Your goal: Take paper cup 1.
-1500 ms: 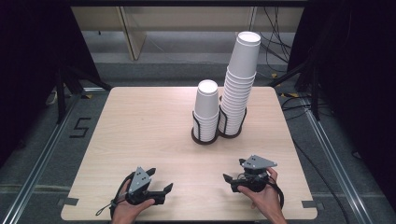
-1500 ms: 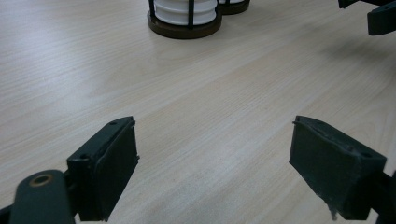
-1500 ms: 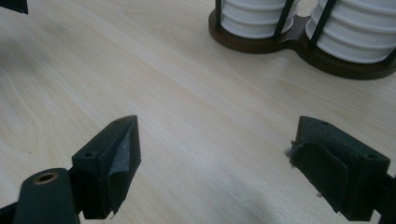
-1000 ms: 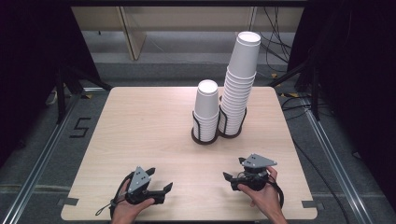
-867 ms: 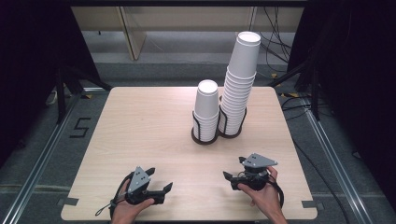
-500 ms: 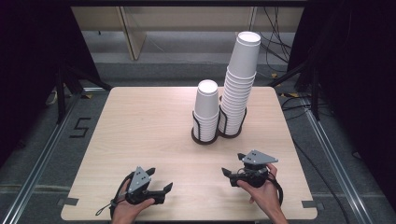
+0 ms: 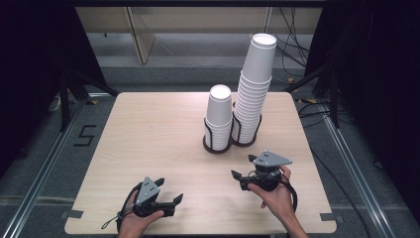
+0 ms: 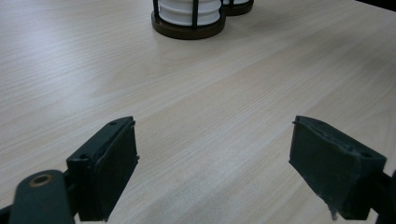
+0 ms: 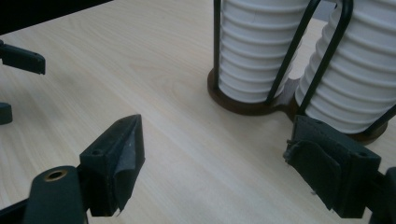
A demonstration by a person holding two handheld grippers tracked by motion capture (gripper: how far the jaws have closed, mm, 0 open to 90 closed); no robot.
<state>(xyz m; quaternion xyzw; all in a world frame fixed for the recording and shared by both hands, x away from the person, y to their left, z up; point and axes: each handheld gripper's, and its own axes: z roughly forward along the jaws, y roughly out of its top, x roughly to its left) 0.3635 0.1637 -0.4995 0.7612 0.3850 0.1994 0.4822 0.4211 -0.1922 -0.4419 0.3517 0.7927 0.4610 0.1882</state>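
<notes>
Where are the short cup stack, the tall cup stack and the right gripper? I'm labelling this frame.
short cup stack (image 7: 220, 110), high view, side of the top cup.
tall cup stack (image 7: 256, 69), high view, side of the top cup.
right gripper (image 7: 239, 179), high view, between its jaw tips.

A pale wooden table (image 7: 148, 134) carries a two-ring cup holder (image 7: 218, 145) near its far edge.

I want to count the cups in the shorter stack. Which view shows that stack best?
The high view: the shorter stack stands whole there, from its open top down to the black wire holder. The right gripper view shows its lower ribbed rims behind the holder's bars. The left gripper view shows just its bottom.
</notes>
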